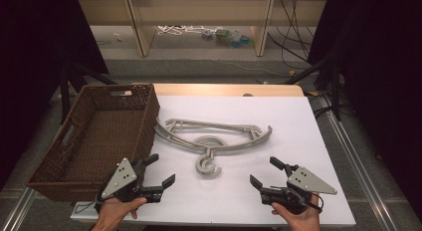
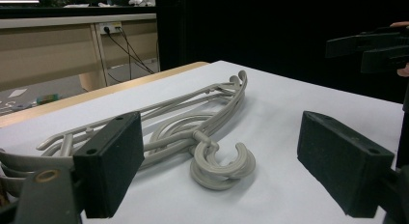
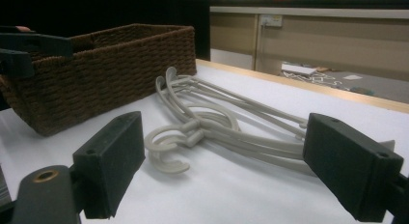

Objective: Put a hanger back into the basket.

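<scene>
Here both tongs (image 1: 157, 176) (image 1: 268, 173) gape near seemingly stacked hangers (image 1: 214, 136).

The left gripper (image 1: 160, 170) is held in the person's left hand (image 1: 117, 208) at the near edge, its jaws spread wide with nothing between them, pointing up and to the right. The right gripper (image 1: 264, 171) sits in the right hand (image 1: 297, 216), well apart from the left one, its jaws likewise wide and bare, pointing up and to the left.
</scene>
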A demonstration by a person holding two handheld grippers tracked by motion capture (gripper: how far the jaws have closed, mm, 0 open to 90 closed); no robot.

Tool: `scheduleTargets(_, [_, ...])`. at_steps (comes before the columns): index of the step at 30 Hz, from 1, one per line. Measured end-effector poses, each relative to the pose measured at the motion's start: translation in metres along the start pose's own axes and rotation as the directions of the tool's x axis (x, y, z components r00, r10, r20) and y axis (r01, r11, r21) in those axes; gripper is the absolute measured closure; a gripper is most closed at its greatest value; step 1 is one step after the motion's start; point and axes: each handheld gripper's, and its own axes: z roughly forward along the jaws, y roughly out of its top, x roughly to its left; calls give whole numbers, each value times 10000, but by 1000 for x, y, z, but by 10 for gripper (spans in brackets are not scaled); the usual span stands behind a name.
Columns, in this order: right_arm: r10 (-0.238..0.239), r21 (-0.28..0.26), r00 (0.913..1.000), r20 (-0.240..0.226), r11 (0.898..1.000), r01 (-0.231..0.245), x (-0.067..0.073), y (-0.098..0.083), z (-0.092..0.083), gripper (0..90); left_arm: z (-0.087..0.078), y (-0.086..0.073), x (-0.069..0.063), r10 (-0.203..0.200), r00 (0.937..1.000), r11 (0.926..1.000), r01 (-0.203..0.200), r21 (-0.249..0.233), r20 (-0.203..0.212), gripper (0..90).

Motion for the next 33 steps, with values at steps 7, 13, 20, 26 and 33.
scheduleTargets(7, [69, 275, 9999, -117, 9996, -66, -1, 1, 1, 157, 1, -1, -1, 129, 9999, 9998, -131, 150, 110, 161])
scheduleTargets(13, [-247, 502, 9994, -238, 9984, 259, -3, 3, 6, 158, 1, -1, -1, 124, 9999, 9998, -126, 166, 119, 160])
scheduleTargets(20, [-1362, 1015, 9881, -715, 9845, 1431, -15, 13, 21, 170, 2, -1, -1, 126, 9999, 9997, -128, 202, 107, 160])
scheduleTargets(26, [-1693, 2125, 9739, -1512, 9566, 1993, -28, 21, 43, 207, 3, -1, -2, 174, 9997, 9995, -178, 248, 152, 160])
scheduleTargets(33, [-2298, 2884, 9488, -2169, 9134, 2872, -35, 30, 78, 240, 2, -2, -1, 49, 9999, 9996, -52, 277, 128, 161])
